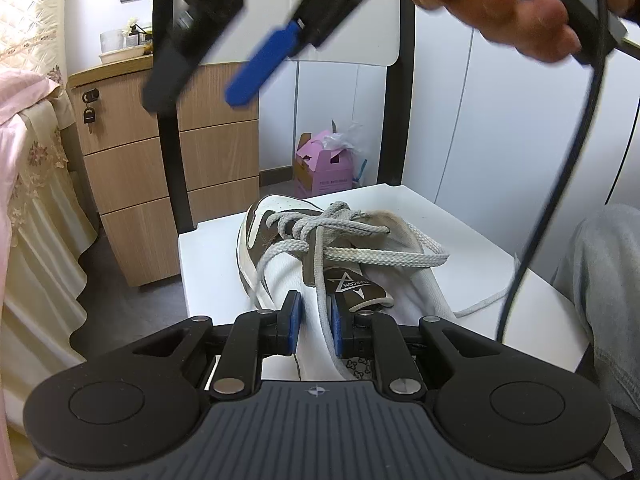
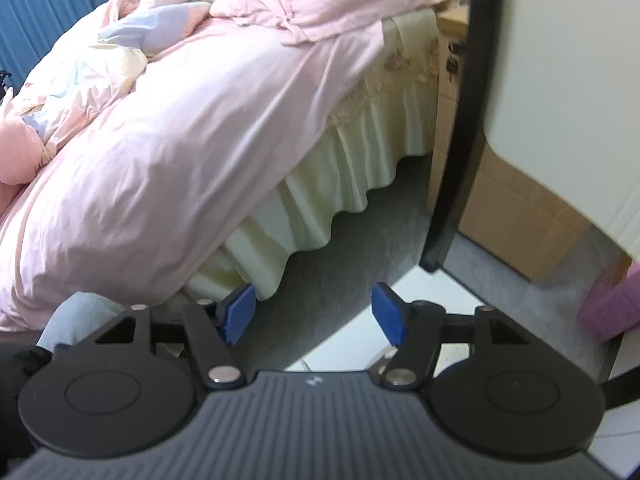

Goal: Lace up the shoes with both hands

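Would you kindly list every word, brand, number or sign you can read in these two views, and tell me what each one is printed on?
"VTARCON", as best I can read it, upside down beside a triangle emblem: on the brown tongue label of the shoe.
Dark print on the pink box on the floor: too small and blurred to read.
Small crosshair mark on the left gripper body: a symbol, no words.
Right wrist view: no readable text.

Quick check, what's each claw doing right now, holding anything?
Left claw: nearly closed around the lace; grip cannot be confirmed.
Right claw: open, nothing between its pads, raised above the shoe.
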The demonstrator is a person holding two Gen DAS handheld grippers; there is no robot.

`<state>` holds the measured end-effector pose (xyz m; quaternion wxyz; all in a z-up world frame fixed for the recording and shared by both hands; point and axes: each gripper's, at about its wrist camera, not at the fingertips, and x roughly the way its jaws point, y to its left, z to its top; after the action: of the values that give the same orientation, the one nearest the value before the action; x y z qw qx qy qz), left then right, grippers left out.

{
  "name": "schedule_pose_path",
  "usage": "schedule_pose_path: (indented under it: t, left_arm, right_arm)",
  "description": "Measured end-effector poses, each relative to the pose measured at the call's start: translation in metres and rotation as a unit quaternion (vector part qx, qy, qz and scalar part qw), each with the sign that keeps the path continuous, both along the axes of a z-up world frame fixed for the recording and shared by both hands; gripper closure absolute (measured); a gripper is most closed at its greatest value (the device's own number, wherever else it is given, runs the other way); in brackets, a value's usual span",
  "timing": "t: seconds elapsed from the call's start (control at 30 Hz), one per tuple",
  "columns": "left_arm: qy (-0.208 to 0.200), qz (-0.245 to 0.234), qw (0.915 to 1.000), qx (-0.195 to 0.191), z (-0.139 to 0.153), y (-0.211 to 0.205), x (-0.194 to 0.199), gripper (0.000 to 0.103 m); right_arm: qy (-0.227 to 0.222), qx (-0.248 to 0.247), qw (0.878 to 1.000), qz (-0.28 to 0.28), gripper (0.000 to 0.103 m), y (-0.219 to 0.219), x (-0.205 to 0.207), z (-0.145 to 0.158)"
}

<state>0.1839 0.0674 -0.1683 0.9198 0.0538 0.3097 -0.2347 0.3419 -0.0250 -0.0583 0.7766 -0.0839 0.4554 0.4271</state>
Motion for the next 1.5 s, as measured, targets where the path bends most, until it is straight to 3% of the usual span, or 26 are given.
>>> schedule_pose_path:
  t: [0.37,0.63,0.73,0.83,0.87,0.97,1.1,1.33,1.5]
  left_arm:
    - [0.002,0.001,1.0000,-0.007,-0.001,0.001,0.002,0.086]
    - [0.002,0.000,1.0000,-0.007,0.000,0.001,0.002,0.086]
    - [0.002,0.000,1.0000,-0.007,0.000,0.001,0.002,0.086]
    - [0.001,-0.001,1.0000,-0.003,0.001,0.000,0.002,0.086]
    - [0.001,-0.001,1.0000,-0.003,0.001,0.000,0.003,0.086]
    - [-0.002,-0.003,1.0000,0.001,0.000,0.000,0.002,0.086]
    - [-0.002,-0.006,1.0000,0.003,0.001,-0.003,0.003,0.086]
    - [-0.003,-0.009,0.9999,0.008,0.001,-0.008,0.004,0.086]
    - [0.000,-0.007,0.9999,0.012,0.002,-0.012,0.006,0.086]
  right_arm:
    - [0.062,-0.029,0.998,0.007,0.039,-0.012,-0.006,-0.045]
    - [0.086,-0.059,0.994,0.035,0.050,0.002,-0.006,-0.063]
    - [0.088,-0.086,0.991,0.047,0.059,0.010,-0.008,-0.074]
    - [0.068,-0.114,0.989,0.061,0.080,0.016,-0.012,-0.080]
    - [0.060,-0.122,0.988,0.069,0.099,0.018,-0.013,-0.081]
    - [0.044,-0.107,0.991,0.066,0.099,0.016,-0.016,-0.074]
    - [0.027,-0.023,0.999,0.030,0.099,0.003,-0.013,-0.042]
    - [-0.009,0.073,0.997,0.012,0.100,0.004,-0.011,0.017]
    - [-0.011,0.045,0.998,0.043,0.096,0.030,-0.012,0.014]
